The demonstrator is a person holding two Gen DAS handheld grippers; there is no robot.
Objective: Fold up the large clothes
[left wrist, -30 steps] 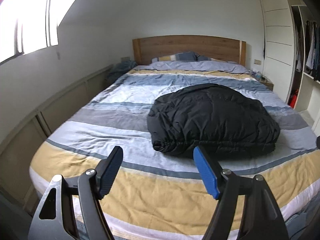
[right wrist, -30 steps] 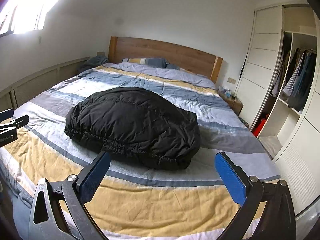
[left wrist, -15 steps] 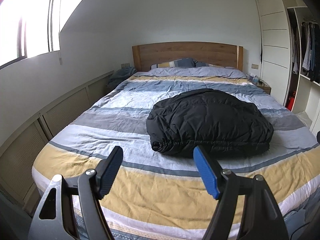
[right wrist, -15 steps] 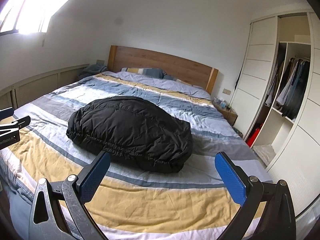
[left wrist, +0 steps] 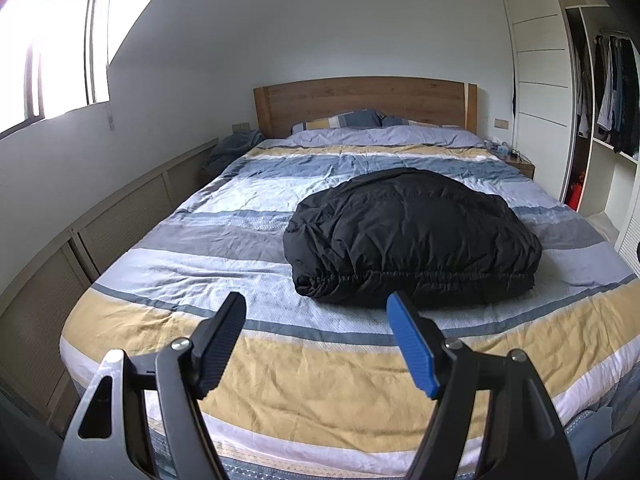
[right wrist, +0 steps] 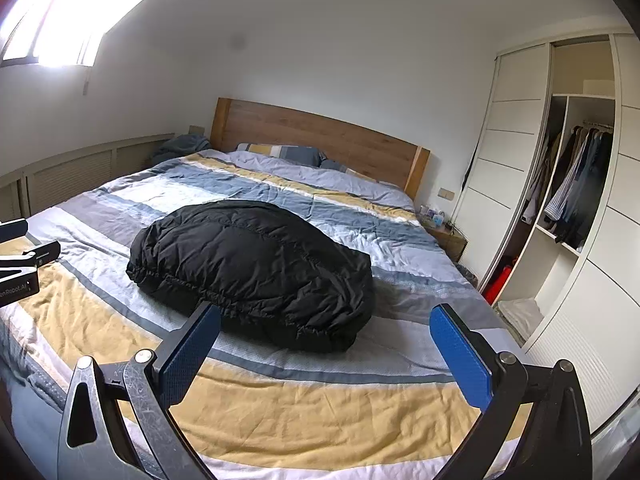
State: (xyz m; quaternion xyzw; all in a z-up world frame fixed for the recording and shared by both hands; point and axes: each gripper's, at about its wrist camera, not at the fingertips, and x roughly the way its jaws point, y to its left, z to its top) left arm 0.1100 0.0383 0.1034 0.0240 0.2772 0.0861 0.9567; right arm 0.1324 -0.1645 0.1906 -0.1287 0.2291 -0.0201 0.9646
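While both devices are held above the foot of the bed [left wrist: 280, 392], the black puffer jacket [left wrist: 408, 240] is seen lying folded into a thick bundle on the striped duvet, about midway along the mattress and slightly toward the wardrobe side. Its elastic, gathered hem is turned toward the cameras, and the bundle is touched by neither tool.

The left gripper [left wrist: 318, 320] is shown released: its jaws stand wide apart, with nothing but duvet visible between them. The right gripper [right wrist: 326, 330] is likewise spread wide and empty, the near edge of the jacket [right wrist: 256, 264] being seen just beyond its left finger without contact. Part of the left device is caught at the left border of the right wrist view.

A wooden headboard [left wrist: 366, 102] is set against the far wall, with striped pillows [left wrist: 340, 120] laid below it. An open white wardrobe [right wrist: 568, 184] with hanging clothes is placed beside the bed, and a small nightstand [right wrist: 446, 236] carrying what may be bottles, too small to be identified, is seen next to it. A bluish bundle of fabric [left wrist: 234, 146] is left at the far corner under the window [left wrist: 48, 52].
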